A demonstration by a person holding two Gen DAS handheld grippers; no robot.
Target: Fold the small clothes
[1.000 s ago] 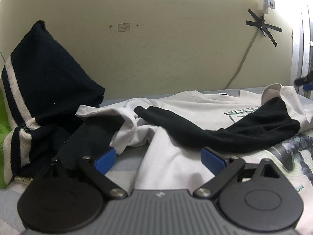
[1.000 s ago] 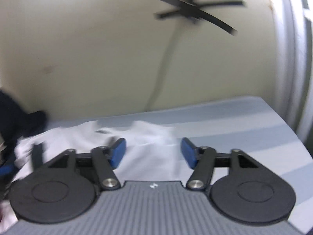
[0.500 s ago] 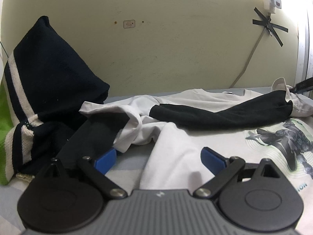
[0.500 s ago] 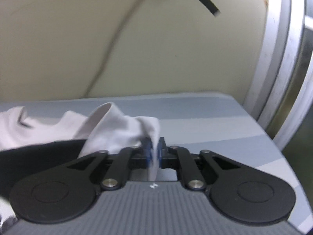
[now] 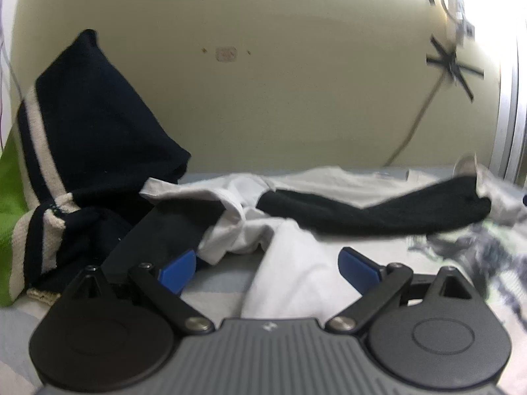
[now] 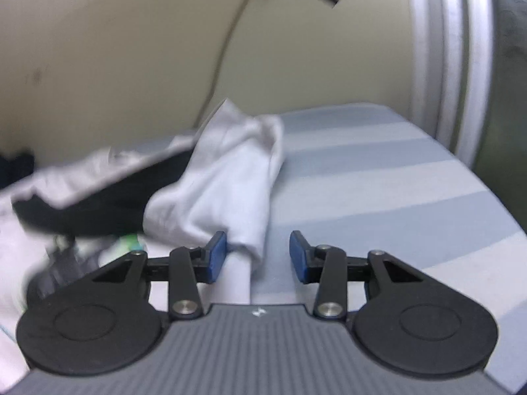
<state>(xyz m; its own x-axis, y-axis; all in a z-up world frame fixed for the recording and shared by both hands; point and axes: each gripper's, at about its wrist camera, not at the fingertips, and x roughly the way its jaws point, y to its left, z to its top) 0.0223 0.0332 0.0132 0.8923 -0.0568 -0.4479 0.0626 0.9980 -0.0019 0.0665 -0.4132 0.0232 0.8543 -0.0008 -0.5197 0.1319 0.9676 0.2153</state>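
A white T-shirt (image 5: 296, 283) with black sleeves and a printed front lies crumpled on the striped sheet (image 6: 362, 181). One black sleeve (image 5: 372, 210) stretches across it to the right. My left gripper (image 5: 268, 263) is open low over the shirt, and a white fold runs between its fingers without being pinched. In the right wrist view the sleeve's white end (image 6: 230, 177) lies heaped just ahead of my right gripper (image 6: 258, 255). Its jaws are opening, and the tip of that cloth sits between them beside the left pad, not pressed.
A dark knit garment with cream stripes (image 5: 92, 151) is piled against the wall at the left, with green cloth (image 5: 10, 197) behind it. A cable hangs down the wall. A metal window frame (image 6: 444, 65) stands at the right past the sheet's edge.
The right gripper closed on the sleeve's white end, carried it to the right so the black sleeve lay out longer, then let go and drew back. The left gripper hardly moved.
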